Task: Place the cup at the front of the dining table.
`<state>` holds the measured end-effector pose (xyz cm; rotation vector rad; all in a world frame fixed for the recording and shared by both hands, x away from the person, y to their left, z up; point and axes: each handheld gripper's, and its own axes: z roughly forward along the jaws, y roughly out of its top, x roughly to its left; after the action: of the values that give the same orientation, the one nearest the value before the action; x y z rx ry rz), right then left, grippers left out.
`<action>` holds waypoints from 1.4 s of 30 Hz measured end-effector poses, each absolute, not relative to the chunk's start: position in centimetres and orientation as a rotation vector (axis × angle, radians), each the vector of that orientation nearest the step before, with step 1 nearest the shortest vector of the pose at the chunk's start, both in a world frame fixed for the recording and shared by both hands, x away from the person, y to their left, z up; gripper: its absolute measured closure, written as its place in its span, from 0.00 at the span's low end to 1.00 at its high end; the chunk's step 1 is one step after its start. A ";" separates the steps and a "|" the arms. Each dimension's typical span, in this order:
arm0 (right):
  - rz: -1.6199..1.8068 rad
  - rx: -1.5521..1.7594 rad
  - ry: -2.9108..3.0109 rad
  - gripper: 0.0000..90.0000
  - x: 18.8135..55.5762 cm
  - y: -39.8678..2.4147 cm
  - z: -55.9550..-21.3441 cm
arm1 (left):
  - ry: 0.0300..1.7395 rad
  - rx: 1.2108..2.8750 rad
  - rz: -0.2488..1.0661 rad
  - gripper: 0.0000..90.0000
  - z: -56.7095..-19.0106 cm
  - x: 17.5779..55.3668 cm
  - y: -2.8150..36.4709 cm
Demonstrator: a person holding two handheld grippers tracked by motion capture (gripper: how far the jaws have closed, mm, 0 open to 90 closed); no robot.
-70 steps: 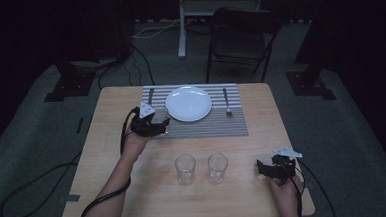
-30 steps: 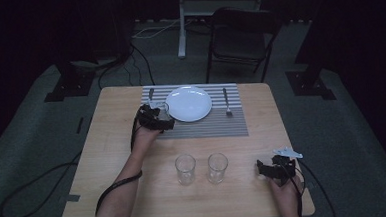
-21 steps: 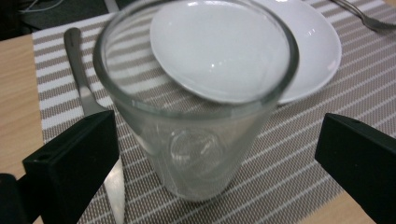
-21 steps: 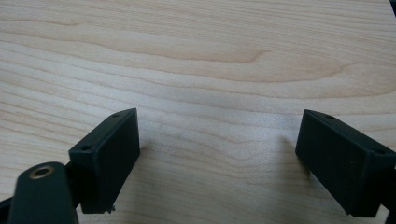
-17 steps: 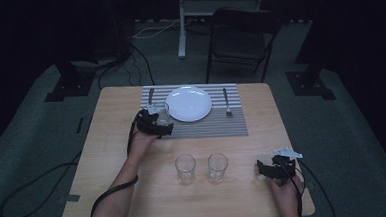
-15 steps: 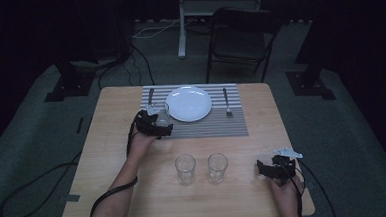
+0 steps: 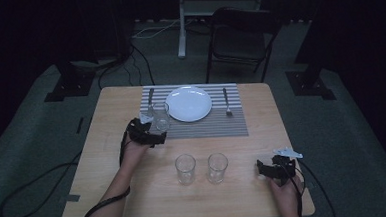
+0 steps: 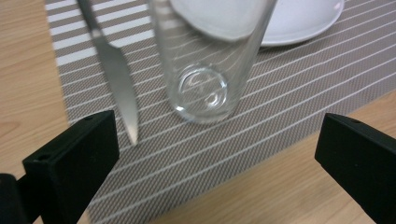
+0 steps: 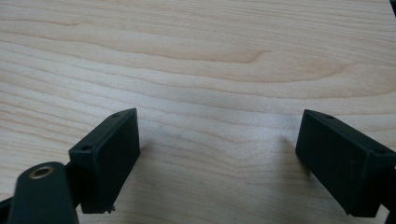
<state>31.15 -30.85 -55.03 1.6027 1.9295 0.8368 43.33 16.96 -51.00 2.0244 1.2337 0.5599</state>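
Left gripper [image 7: 152,133] backed off | glass [image 8: 205,56] clear, upright, on placemat [image 8: 261,140]

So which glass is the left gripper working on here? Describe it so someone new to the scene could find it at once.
Start from the striped placemat at the table's far side, with the white plate in its middle. The glass stands upright on the placemat, between the plate and the knife, just ahead of the open left gripper. The other two glasses stand on bare wood nearer the person.

3 glasses [image 7: 161,116] – 1 plate [image 7: 188,103]
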 end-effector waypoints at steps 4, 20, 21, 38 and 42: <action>0.837 1.602 1.929 0.15 31.2 -30.9 -55.0 | 1.226 2.053 0.570 0.00 -51.3 42.7 17.4; 0.837 1.603 1.930 0.15 31.1 -30.9 -55.0 | 1.253 2.019 0.546 0.00 -51.8 40.2 18.7; 0.837 1.602 1.930 0.15 31.2 -30.9 -55.0 | 1.252 2.011 0.549 0.00 -51.7 40.1 18.8; 0.836 1.602 1.930 0.15 31.2 -30.9 -55.0 | 1.260 1.976 0.550 0.00 -51.1 36.4 21.8; 0.837 1.603 1.929 0.15 31.1 -30.9 -55.0 | 1.274 1.959 0.541 0.00 -51.2 35.8 22.6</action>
<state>31.15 -30.85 -55.03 1.6027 1.9295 0.8365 35.78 22.56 -51.22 1.9592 1.2739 0.5409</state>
